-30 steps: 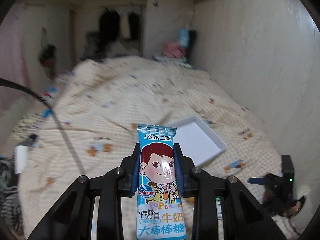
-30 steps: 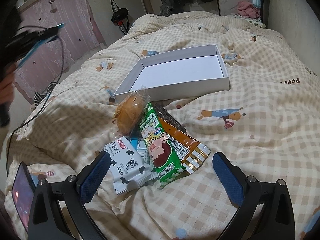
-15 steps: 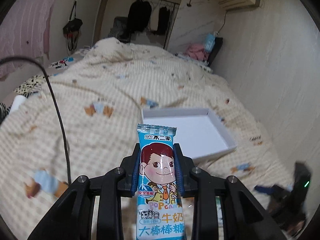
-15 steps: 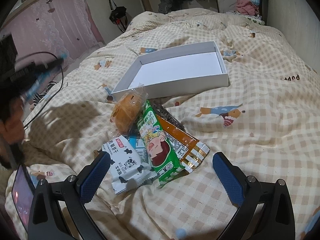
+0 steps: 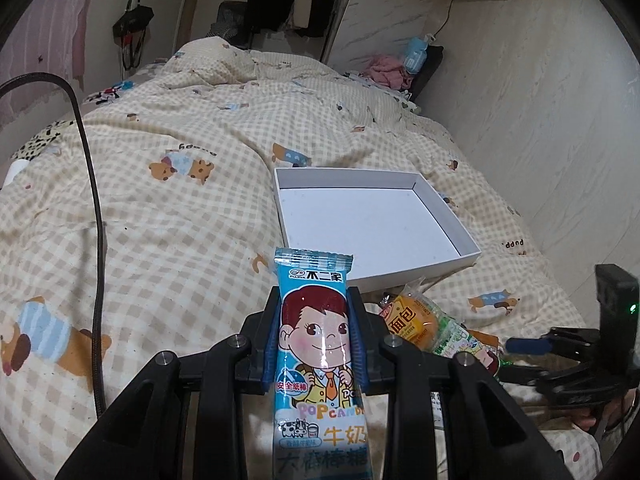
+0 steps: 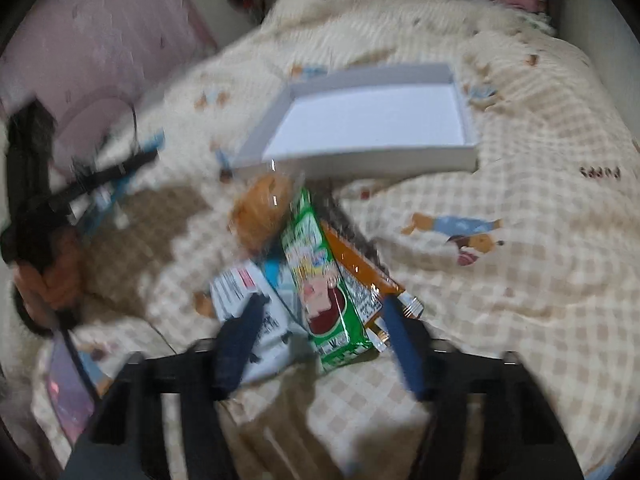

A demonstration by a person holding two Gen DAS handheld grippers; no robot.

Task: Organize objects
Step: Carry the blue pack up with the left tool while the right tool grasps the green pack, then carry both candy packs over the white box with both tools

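A blue lollipop packet [image 5: 316, 344] with a cartoon face stands upright in my left gripper [image 5: 314, 300], which is shut on it, just short of the white box [image 5: 420, 272]. The box [image 6: 360, 164] lies on the checked bed. In front of it is a snack pile: a bun packet [image 6: 262, 208], a green packet [image 6: 320, 280], an orange packet [image 6: 360, 268] and a white milk packet [image 6: 240, 284]. My right gripper [image 6: 320, 320] hangs over the pile with its jaws closing. The green packet lies between the pads, and they do not press on it. This view is blurred.
A black cable [image 5: 94, 200] runs across the bed on the left. A phone [image 6: 68, 384] lies at the bed's near left corner. The wall [image 5: 560, 120] borders the bed on the right. Pink clothes [image 5: 388, 72] and a clothes rack are at the far end.
My left gripper has sunk toward the bed with the lollipop packet, and the box is now closer. The right gripper's jaws have narrowed from wide open around the snack pile.
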